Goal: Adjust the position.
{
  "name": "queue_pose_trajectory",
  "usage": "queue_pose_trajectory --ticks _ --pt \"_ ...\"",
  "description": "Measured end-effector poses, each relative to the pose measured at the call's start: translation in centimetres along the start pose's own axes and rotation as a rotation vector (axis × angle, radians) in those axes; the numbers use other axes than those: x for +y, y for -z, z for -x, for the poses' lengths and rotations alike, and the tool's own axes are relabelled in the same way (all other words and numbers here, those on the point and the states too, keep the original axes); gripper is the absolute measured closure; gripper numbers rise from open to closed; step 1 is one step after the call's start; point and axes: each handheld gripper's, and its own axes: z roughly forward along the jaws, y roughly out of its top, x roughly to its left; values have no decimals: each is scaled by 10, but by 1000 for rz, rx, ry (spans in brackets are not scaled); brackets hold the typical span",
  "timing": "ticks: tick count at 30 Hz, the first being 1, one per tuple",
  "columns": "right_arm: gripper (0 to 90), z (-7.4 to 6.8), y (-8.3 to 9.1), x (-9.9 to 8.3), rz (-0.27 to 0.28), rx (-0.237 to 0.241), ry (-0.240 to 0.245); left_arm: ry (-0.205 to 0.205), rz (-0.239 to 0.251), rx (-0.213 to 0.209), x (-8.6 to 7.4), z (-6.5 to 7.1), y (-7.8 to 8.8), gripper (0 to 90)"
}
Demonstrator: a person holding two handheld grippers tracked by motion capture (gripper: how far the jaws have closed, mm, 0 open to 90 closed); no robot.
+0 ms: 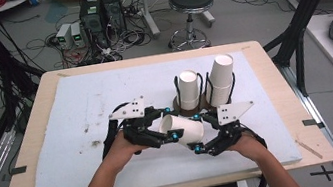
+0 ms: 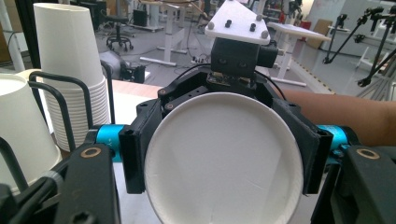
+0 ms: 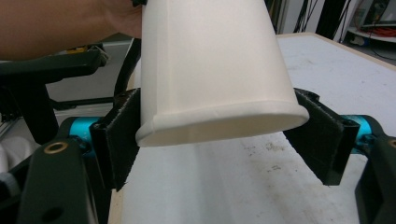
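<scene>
A white paper cup lies on its side in the air just above the white board, between both grippers. My left gripper comes in from the left and is shut on the cup; in the left gripper view the cup's round end faces the camera between the jaws. My right gripper comes in from the right. In the right gripper view the cup's wide rimmed end sits between the black pads, which stand open around it with a small gap on the right side.
Two stacks of white cups stand upside down in black wire holders just behind the grippers; one stack is close on the left of the left gripper view. The white board covers the wooden table, with dirty marks at front left.
</scene>
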Motion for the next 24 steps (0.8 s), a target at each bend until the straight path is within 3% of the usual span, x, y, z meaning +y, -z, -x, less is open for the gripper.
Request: queue_pose_trajectory --ticks 5,8,10,11,13,17,21,24 --pt "294 2 3 -1 -3 7 13 3 -7 0 -3 -1 0 365" --pt "314 2 3 -1 -30 1 27 -13 -53 17 -4 0 -1 355" --pt "321 2 3 -2 -49 -11 36 -71 -124 88 -1 5 -3 284" --pt "322 2 3 -1 -69 -20 44 -75 -145 99 0 6 -3 246" --pt "326 2 3 -1 -96 -33 60 -95 -175 99 2 7 -2 243" --pt "332 0 4 0 -117 -23 79 -120 -217 51 0 6 -2 324" --pt "331 1 5 -1 -126 -15 88 -106 -188 21 -4 3 0 352" --pt "266 2 6 -1 -94 -9 36 -67 -132 9 -9 0 2 359"
